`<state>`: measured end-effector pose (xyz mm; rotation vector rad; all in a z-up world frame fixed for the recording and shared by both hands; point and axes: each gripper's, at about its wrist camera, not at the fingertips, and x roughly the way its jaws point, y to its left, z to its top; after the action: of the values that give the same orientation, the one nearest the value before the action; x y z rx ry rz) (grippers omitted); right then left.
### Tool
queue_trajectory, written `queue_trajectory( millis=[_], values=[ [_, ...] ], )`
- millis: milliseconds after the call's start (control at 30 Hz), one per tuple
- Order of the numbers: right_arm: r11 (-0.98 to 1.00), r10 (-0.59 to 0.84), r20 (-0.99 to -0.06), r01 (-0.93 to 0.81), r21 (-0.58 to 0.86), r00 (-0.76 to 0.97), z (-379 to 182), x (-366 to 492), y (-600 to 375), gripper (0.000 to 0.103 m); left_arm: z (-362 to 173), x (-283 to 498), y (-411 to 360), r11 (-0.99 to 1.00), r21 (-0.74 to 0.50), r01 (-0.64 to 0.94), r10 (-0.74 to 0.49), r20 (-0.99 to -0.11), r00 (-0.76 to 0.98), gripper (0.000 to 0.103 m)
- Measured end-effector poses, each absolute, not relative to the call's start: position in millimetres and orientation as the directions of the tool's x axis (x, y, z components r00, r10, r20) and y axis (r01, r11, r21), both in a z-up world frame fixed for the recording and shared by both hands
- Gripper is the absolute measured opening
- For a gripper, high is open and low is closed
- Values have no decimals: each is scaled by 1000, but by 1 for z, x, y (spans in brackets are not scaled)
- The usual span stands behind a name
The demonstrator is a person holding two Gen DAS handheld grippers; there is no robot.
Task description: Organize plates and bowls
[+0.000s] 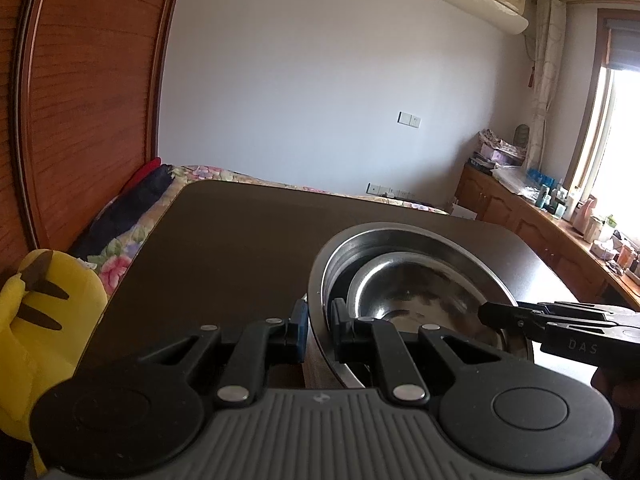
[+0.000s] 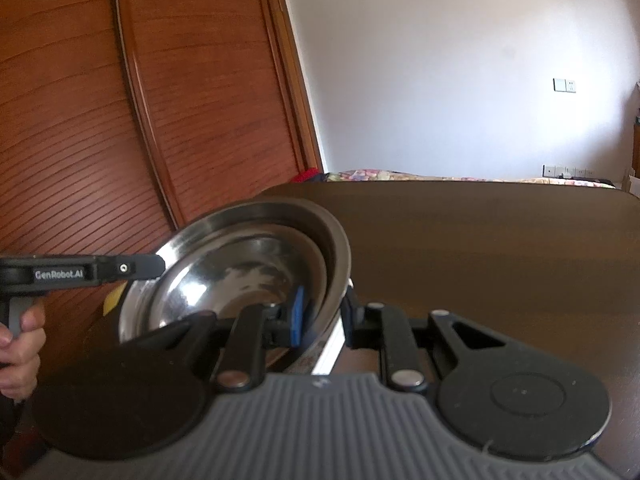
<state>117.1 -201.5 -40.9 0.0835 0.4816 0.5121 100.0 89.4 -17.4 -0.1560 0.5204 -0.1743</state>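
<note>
My left tongs (image 1: 319,326) pinch the near rim of the big steel bowl (image 1: 404,236), one pad outside the wall and one inside, while my right tongs (image 2: 323,318) clamp the opposite rim the same way. A smaller steel bowl (image 1: 412,280) sits nested inside the big one, and the pair is tilted over the dark tabletop (image 1: 224,240). Off the tabletop's left edge I see a yellow plush toy (image 1: 44,304) beside the flowered bed (image 1: 128,252).
</note>
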Motion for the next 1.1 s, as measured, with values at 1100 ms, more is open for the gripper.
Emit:
queue_trajectory(
  millis=[1100],
  values=[
    [885,459,-416,-444,139,785,-46,119,-191,37,-26,105,95,967,-218,132,-219,-451,865,48]
  ],
)
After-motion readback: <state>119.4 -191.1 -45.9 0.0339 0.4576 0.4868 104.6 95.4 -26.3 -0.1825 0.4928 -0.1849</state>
